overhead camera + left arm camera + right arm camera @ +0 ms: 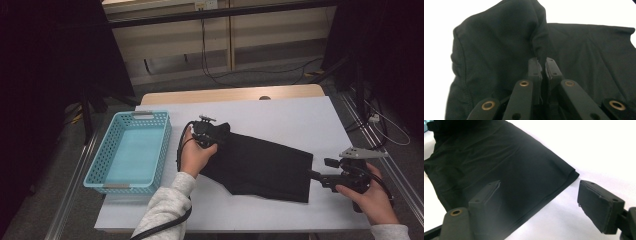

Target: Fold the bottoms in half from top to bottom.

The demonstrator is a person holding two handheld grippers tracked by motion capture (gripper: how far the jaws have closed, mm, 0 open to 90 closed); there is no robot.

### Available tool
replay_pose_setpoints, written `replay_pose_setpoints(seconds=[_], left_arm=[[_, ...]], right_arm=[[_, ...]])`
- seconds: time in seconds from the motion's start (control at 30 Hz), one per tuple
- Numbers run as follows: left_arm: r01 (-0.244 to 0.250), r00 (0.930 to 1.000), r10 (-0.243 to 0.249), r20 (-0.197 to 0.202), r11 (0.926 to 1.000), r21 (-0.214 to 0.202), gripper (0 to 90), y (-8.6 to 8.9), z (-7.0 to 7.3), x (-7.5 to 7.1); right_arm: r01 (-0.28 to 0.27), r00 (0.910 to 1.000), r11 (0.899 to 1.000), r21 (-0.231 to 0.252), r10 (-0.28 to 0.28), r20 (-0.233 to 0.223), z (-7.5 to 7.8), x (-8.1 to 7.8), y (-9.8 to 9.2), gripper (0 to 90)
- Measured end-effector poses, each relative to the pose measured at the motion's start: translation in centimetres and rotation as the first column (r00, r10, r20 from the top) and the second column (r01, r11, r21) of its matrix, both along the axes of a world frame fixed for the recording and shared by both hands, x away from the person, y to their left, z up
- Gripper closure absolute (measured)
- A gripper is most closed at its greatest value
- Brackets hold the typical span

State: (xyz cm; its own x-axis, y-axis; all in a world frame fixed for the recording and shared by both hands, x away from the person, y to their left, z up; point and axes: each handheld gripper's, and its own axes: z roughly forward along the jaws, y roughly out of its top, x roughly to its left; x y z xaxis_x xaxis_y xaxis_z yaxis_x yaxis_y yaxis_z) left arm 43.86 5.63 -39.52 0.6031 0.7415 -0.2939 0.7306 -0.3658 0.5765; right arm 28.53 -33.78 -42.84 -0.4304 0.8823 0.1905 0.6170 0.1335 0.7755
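A black garment (260, 165) lies spread across the white table (285, 112). My left gripper (215, 134) is at the garment's left end, held from below by a hand in a grey sleeve. In the left gripper view its jaws (541, 62) are shut on a raised fold of the black fabric (499, 45), which bunches up above the fingertips. My right gripper (320, 170) rests at the garment's right edge. In the right gripper view it stands open (539, 195), one jaw over the fabric (499, 162) and the other over bare table, beside the garment's corner.
A turquoise perforated basket (165, 145) stands at the table's left side, close to the garment's left end. The wooden table edge (230, 94) runs along the back. Dark stands and cables flank the table on both sides.
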Motion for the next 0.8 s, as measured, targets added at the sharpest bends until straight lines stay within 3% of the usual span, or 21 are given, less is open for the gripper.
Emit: replay_pose_setpoints(seconds=[0.33,0.6,0.8], left_arm=[[0.042,0.9990,-0.043,-0.009,0.9967,-0.069,84.8,-2.0,-0.1,-1.1],[0.082,0.9963,-0.084,-0.017,0.9930,-0.084,83.6,-3.2,-1.2,-1.8],[0.108,0.9941,-0.108,0.007,0.9857,-0.129,74.4,-3.3,-0.8,-2.2]], right_arm=[[-0.004,1.0000,1.000,-0.003,0.004,-0.002,0.0,0.0,0.1,20.0],[-0.015,0.9999,1.000,-0.008,0.015,0.000,0.0,0.1,0.5,20.0],[-0.027,0.9996,1.000,-0.012,0.027,-0.002,0.0,0.2,1.0,20.0]])
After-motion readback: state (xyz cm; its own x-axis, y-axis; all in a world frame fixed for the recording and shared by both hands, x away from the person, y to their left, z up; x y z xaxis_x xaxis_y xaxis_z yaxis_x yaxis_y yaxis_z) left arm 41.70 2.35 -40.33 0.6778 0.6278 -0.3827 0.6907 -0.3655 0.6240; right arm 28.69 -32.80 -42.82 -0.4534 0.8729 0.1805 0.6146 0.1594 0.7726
